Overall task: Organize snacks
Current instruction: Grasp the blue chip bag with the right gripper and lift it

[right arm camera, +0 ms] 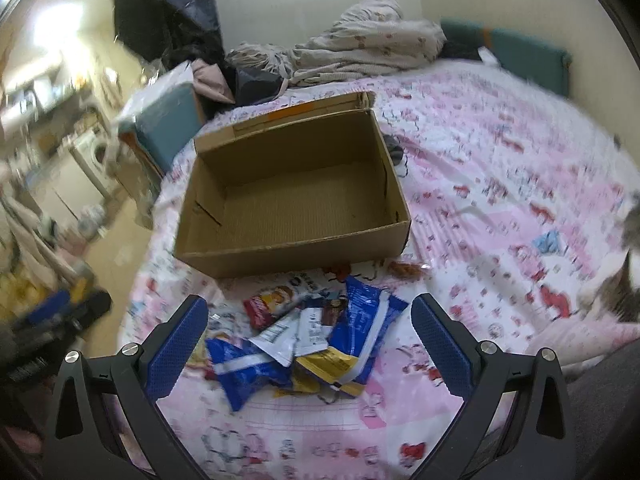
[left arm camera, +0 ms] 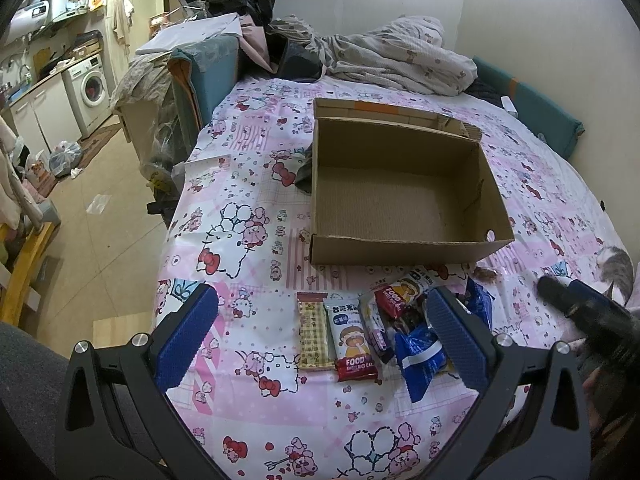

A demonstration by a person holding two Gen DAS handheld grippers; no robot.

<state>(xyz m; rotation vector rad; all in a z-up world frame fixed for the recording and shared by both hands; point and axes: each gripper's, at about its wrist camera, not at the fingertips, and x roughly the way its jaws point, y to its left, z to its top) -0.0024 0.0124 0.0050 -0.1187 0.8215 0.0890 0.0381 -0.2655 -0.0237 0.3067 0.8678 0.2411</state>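
- Two tools hover over a bed covered by a pink cartoon-print sheet (left arm camera: 248, 208), both spread wide and gripping nothing: the left tool (left arm camera: 324, 340) and the right tool (right arm camera: 310, 344).
- Beyond them, an open brown cardboard box (left arm camera: 400, 248) sits on the sheet, its floor bare.
- Near the box's front wall lies a loose pile of snack packets (right arm camera: 304, 340), touching and overlapping one another.
- A yellow checked bar (left arm camera: 314, 338) and a white-and-red rice-cake packet (left arm camera: 352, 344) lie side by side at the pile's left.
- Blue crinkled foil bags (right arm camera: 244, 372) lie in the middle, between the right tool's fingers.
- At far right, a grey-and-white cat (left arm camera: 616, 272) is partly in view.
- Crumpled bedding (left arm camera: 400, 56) is heaped at the far end.
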